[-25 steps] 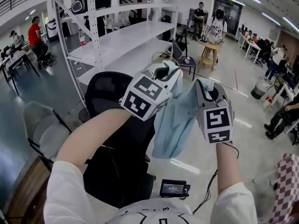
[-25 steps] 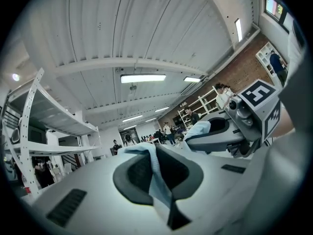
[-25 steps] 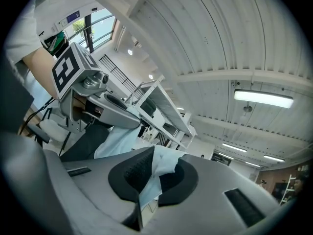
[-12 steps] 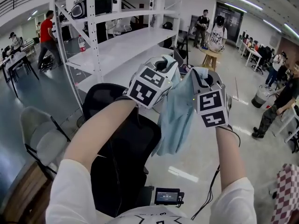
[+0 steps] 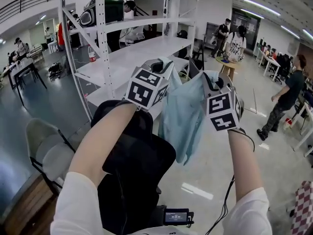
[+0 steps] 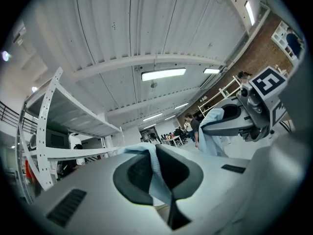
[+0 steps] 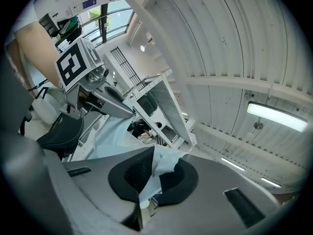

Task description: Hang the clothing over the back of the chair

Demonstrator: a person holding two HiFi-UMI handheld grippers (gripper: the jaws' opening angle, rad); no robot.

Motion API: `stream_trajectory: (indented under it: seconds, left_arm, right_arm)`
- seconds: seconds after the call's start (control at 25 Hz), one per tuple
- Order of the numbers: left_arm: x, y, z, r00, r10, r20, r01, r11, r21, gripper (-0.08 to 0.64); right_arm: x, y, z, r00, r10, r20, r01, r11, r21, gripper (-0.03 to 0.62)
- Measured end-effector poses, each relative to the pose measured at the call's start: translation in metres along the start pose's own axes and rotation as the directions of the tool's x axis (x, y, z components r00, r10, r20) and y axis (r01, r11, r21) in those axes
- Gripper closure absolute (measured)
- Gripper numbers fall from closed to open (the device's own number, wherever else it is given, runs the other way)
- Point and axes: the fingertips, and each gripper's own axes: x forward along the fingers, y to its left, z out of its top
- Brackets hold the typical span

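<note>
A light blue shirt [image 5: 182,115] hangs in the air between my two grippers, above and just right of a black office chair [image 5: 139,151]. My left gripper [image 5: 165,66] is shut on the shirt's upper left edge, and the cloth shows pinched between its jaws [image 6: 157,173]. Close to its right, my right gripper [image 5: 213,80] is shut on the upper right edge, with a fold of cloth [image 7: 159,166] caught between its jaws. Both point about level. The chair's back lies under my left forearm. The right gripper view shows the left gripper [image 7: 95,89] and the chair [image 7: 61,131] below it.
A tall white shelving rack [image 5: 122,45] stands right behind the chair. A grey chair [image 5: 44,146] is at the left, with a wooden tabletop edge [image 5: 22,207] beside it. A small screen device [image 5: 177,215] sits low in the picture. Several people stand at the far right.
Both grippers have risen and shifted left with the shirt, keeping their hold. The shirt now hangs closer to the chair's back.
</note>
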Motion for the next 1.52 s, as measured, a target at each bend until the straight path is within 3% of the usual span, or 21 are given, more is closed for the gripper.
stream_trajectory:
  seconds: [0.16,0.32,0.64,0.84,0.96,1.16,1.28,1.52]
  left_arm:
    - [-0.009,0.025,-0.012,0.999,0.035,-0.013,-0.034,0.998,0.047,0.551]
    - [-0.024,0.066,-0.027,0.993,0.116,-0.037,-0.114,0.991,0.064,0.551]
    - [-0.061,0.149,-0.052,0.960,0.270,-0.075,-0.261,0.958,0.115,0.551]
    - [-0.079,0.186,-0.050,0.939,0.336,-0.080,-0.319,0.932,0.169,0.551]
    - [-0.092,0.212,-0.048,0.919,0.387,-0.073,-0.375,0.916,0.143,0.551]
    - [-0.108,0.246,-0.050,0.886,0.459,-0.061,-0.456,0.888,0.056,0.551]
    - [-0.122,0.252,-0.047,0.877,0.476,-0.061,-0.471,0.879,0.077,0.551]
    - [-0.147,0.250,-0.032,0.866,0.498,-0.046,-0.490,0.863,0.119,0.551]
  right_arm:
    - [0.020,0.012,0.000,1.000,0.003,0.011,-0.003,1.000,-0.003,0.580]
    - [0.040,0.028,0.009,0.999,0.020,0.034,-0.020,1.000,0.006,0.580]
    - [0.083,0.059,0.033,0.995,0.067,0.070,-0.068,0.998,0.011,0.580]
    - [0.095,0.066,0.041,0.993,0.079,0.086,-0.081,0.997,0.020,0.580]
    - [0.099,0.070,0.042,0.991,0.092,0.094,-0.097,0.994,0.046,0.580]
    - [0.107,0.065,0.041,0.983,0.131,0.128,-0.154,0.970,0.190,0.578]
    - [0.103,0.068,0.051,0.978,0.151,0.147,-0.183,0.954,0.239,0.578]
    - [0.082,0.067,0.077,0.973,0.151,0.175,-0.189,0.956,0.226,0.578]
